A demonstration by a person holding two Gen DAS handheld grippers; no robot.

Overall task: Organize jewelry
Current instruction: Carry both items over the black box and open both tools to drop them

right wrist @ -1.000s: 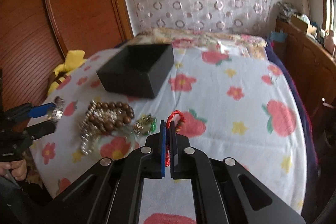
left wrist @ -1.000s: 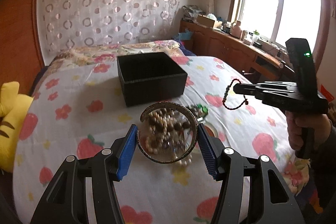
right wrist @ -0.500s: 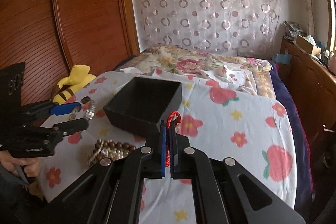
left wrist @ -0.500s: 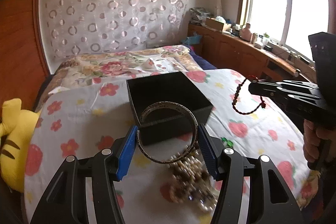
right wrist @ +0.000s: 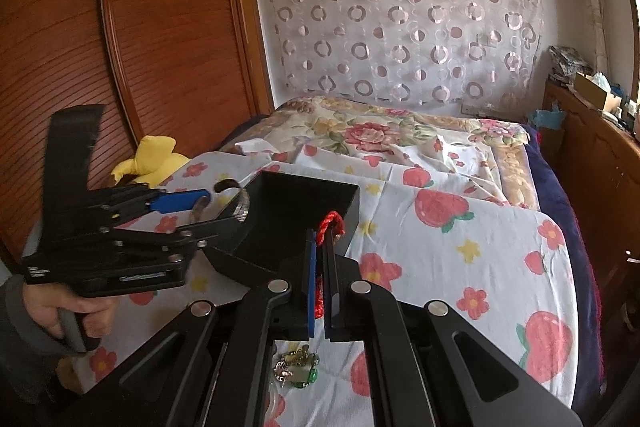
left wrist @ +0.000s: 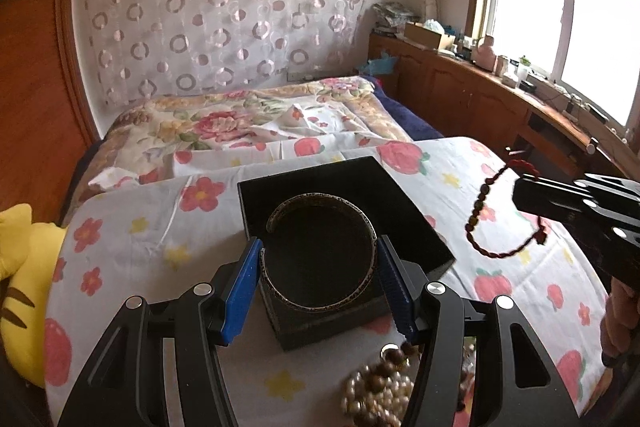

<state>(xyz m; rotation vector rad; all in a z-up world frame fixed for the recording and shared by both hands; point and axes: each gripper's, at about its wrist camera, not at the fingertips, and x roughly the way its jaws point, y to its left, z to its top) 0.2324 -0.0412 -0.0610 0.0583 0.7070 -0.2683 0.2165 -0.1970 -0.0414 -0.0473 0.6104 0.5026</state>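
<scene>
- Left wrist view: my left gripper (left wrist: 320, 281) has its blue-padded fingers (left wrist: 242, 291) spread only as far as the silver bangle (left wrist: 320, 251) between them, and they press on its two sides.
- The bangle is an open cuff, its gap at the upper left, and it hangs over the open black box (left wrist: 340, 223), whose dark inside shows through the ring.
- The box sits on the flowered sheet (left wrist: 132, 247) spread over the table; its near corner points toward me.
- Below my right finger lies a heap of brown and pearly bead strands (left wrist: 380, 387) on the sheet, partly hidden by the gripper.
- At the right edge my right gripper (left wrist: 520, 193) comes in with its tip closed on a red cord; the beaded cord bracelet (left wrist: 496, 223) dangles from it in a loop above the sheet, to the right of the box.
- A yellow plush toy (left wrist: 20, 291) lies at the left edge.
- Right wrist view: the right gripper (right wrist: 318, 279) has its fingers nearly together, pinching the red cord bracelet (right wrist: 328, 227), whose knot sticks up beyond the tips, in front of the box (right wrist: 300, 219).
- My left gripper (right wrist: 212, 203) holds the bangle (right wrist: 236, 201) at the box's left rim.
- A green and gold trinket (right wrist: 298, 371) lies on the sheet beneath my fingers.
</scene>
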